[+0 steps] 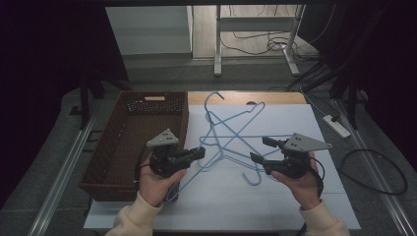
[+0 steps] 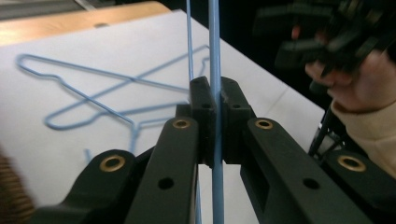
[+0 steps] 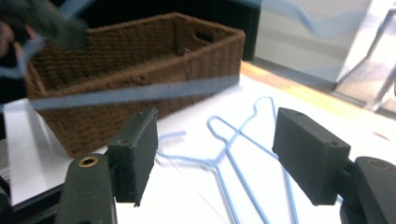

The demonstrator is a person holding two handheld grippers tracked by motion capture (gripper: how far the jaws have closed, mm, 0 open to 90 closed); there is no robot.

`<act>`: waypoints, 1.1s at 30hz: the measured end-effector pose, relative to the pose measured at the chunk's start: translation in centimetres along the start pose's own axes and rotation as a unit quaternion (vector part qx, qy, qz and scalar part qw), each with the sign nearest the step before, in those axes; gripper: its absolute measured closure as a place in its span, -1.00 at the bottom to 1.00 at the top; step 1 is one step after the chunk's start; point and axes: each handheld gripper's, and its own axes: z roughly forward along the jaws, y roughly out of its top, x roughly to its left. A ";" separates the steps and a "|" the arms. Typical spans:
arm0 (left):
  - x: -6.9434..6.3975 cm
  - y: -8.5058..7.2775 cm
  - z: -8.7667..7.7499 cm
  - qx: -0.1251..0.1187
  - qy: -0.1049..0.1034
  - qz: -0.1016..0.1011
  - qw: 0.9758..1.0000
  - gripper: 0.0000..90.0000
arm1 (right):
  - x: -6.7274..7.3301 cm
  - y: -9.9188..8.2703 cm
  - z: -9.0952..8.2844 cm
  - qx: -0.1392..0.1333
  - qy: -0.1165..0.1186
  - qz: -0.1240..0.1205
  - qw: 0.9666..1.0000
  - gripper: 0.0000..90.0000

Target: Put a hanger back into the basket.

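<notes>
A person seated at a white-topped table works a tangle of blue wire hangers beside a brown woven basket. The left gripper has its jaws clamped together on the wire of one held hanger, which in the left gripper view runs straight up between the pads; in the high view that hanger's long axis slants from just right of the basket's near corner up toward the middle of the sheet. The right gripper stands well to the right of the basket with its jaws wide apart and nothing pressed between them. In the right gripper view a blurred blue wire crosses in front of its open fingers, apart from both pads.

The basket lies directly to the left of the left gripper, which is clearly the nearer hand to it. The likely coming move, carrying the held hanger over the basket's right rim, turns on that short leftward reach and on the wire coming clear of its neighbours.

Count: one basket, two grippers, and what look like three hangers, one held and the other hangers lying crossed on the sheet to the basket's right, though their overlapping wires make the tally uncertain. A hook curls on the sheet near the right gripper.
</notes>
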 end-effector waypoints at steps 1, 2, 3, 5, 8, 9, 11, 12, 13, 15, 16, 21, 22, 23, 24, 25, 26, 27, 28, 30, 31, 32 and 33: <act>0.4 0.1 -0.6 -0.010 0.001 -0.001 1.000 0.90 | -0.2 -0.4 0.0 0.004 -0.004 0.004 1.000 -0.32; 0.7 0.1 -1.1 -0.018 0.001 -0.001 1.000 0.90 | -0.5 -0.8 0.0 0.008 -0.005 0.009 1.000 -0.33; 1.0 0.1 -1.6 -0.023 0.004 -0.002 1.000 0.90 | -0.6 -1.2 0.0 0.012 -0.007 0.013 1.000 -0.33; 1.7 0.1 -2.7 -0.034 0.015 -0.003 0.999 0.90 | -1.0 -1.9 0.0 0.021 -0.012 0.014 1.000 -0.34; 2.6 0.1 -4.1 -0.047 0.027 -0.004 0.999 0.90 | -1.4 -2.6 -0.1 0.028 -0.019 0.018 0.999 -0.34; 3.0 0.1 -4.6 -0.050 0.031 -0.005 0.998 0.90 | -1.4 -2.8 -0.2 0.032 -0.022 0.019 0.999 -0.34; 3.7 0.0 -5.4 -0.055 0.039 -0.008 0.998 0.90 | -1.7 -3.2 -0.2 0.038 -0.030 0.021 0.999 -0.34; 4.1 0.0 -5.8 -0.057 0.043 -0.009 0.997 0.90 | -1.8 -3.5 -0.2 0.039 -0.030 0.024 0.999 -0.35; 4.4 0.0 -6.1 -0.058 0.045 -0.010 0.997 0.90 | -1.9 -3.9 -0.3 0.044 -0.032 0.025 0.998 -0.35; 5.0 -0.2 -6.7 -0.062 0.051 -0.011 0.997 0.90 | -2.0 -4.1 -0.4 0.046 -0.031 0.027 0.998 -0.35; 5.3 -0.2 -7.0 -0.063 0.055 -0.010 0.996 0.90 | -2.1 -4.3 -0.4 0.048 -0.030 0.028 0.998 -0.36; 6.6 -0.6 -8.0 -0.064 0.072 -0.012 0.995 0.90 | -2.3 -5.2 -0.7 0.056 -0.031 0.033 0.997 -0.36; 6.8 -0.6 -8.1 -0.063 0.075 -0.011 0.995 0.90 | -2.4 -5.3 -0.8 0.055 -0.032 0.034 0.997 -0.36; 7.0 -0.7 -8.2 -0.063 0.078 -0.011 0.995 0.90 | -2.6 -5.4 -0.9 0.056 -0.035 0.036 0.997 -0.36; 7.3 -0.7 -8.4 -0.061 0.081 -0.010 0.995 0.90 | -2.6 -5.4 -0.9 0.056 -0.035 0.036 0.997 -0.36; 7.6 -0.7 -8.6 -0.061 0.084 -0.008 0.995 0.90 | -2.6 -5.5 -1.0 0.056 -0.036 0.038 0.997 -0.36; 8.0 -0.6 -8.8 -0.062 0.086 -0.009 0.994 0.90 | -2.7 -5.6 -1.1 0.056 -0.036 0.039 0.997 -0.36; 8.4 -0.6 -9.0 -0.062 0.089 -0.012 0.994 0.90 | -2.8 -5.7 -1.1 0.056 -0.037 0.041 0.997 -0.36; 8.8 -0.5 -9.2 -0.062 0.093 -0.013 0.994 0.90 | -2.8 -5.9 -1.2 0.063 -0.045 0.040 0.996 -0.36; 9.4 -0.4 -9.5 -0.063 0.100 -0.014 0.993 0.90 | -2.8 -5.9 -1.1 0.066 -0.050 0.039 0.996 -0.36; 9.8 -0.4 -9.7 -0.064 0.103 -0.015 0.993 0.90 | -2.9 -6.0 -1.1 0.070 -0.054 0.040 0.995 -0.36; 10.5 -0.3 -10.0 -0.064 0.107 -0.019 0.992 0.90 | -3.0 -6.1 -1.1 0.071 -0.055 0.041 0.995 -0.36; 10.9 -0.3 -10.1 -0.063 0.109 -0.021 0.992 0.90 | -3.0 -6.1 -1.1 0.072 -0.056 0.042 0.995 -0.36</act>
